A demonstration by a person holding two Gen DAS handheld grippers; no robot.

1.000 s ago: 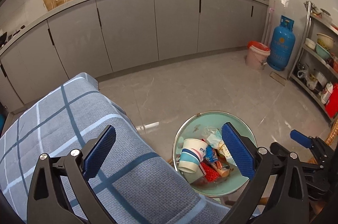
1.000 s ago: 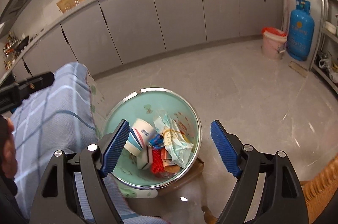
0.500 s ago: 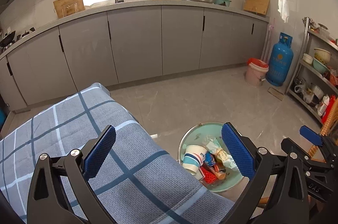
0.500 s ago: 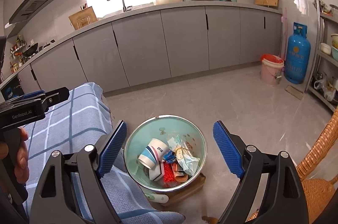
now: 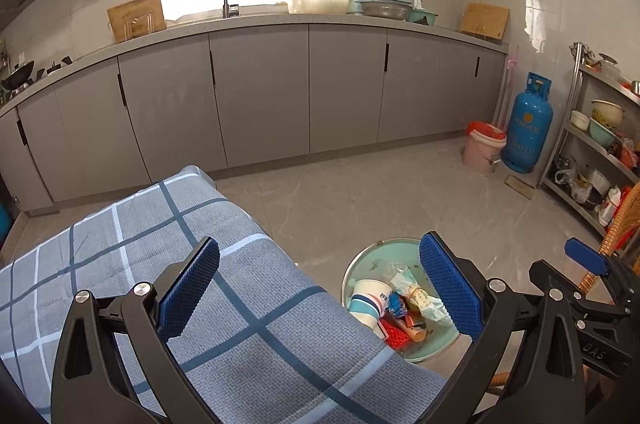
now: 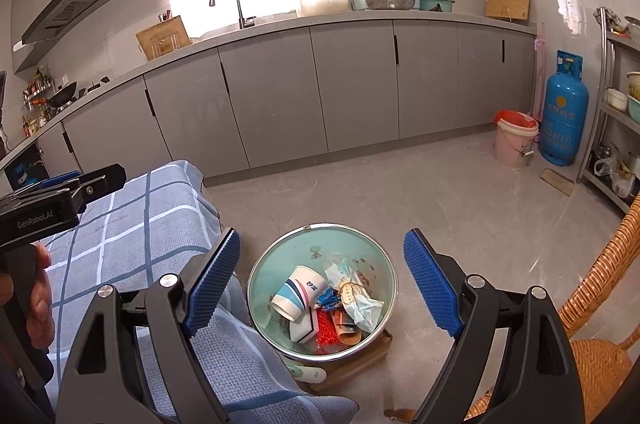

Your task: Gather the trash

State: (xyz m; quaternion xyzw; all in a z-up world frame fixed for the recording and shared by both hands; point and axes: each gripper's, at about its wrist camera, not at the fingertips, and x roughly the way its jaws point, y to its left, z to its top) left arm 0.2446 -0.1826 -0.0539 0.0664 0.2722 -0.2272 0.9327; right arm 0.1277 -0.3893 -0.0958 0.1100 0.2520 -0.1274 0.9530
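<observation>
A round green trash bin [image 6: 280, 256] with a metal rim stands on the floor beside the table; it also shows in the left wrist view [image 5: 366, 258]. It holds a striped paper cup [image 6: 298, 290], a clear plastic bag [image 6: 362, 304], red netting [image 6: 328, 334] and other wrappers. My right gripper [image 6: 322, 282] is open and empty, held high above the bin. My left gripper [image 5: 320, 288] is open and empty above the table's plaid cloth [image 5: 160, 244], left of the bin. The right gripper's finger [image 5: 586, 260] shows at the right edge of the left wrist view.
Grey kitchen cabinets [image 6: 352, 84] with a sink run along the back. A blue gas cylinder [image 6: 564, 108] and a pink bucket [image 6: 514, 140] stand at the right. A metal shelf [image 5: 600, 144] and a wicker chair [image 6: 600, 284] are at the right.
Both grippers have risen and tilted upward, so the bin looks smaller and lower and more of the kitchen wall shows. Both stay open and empty.
</observation>
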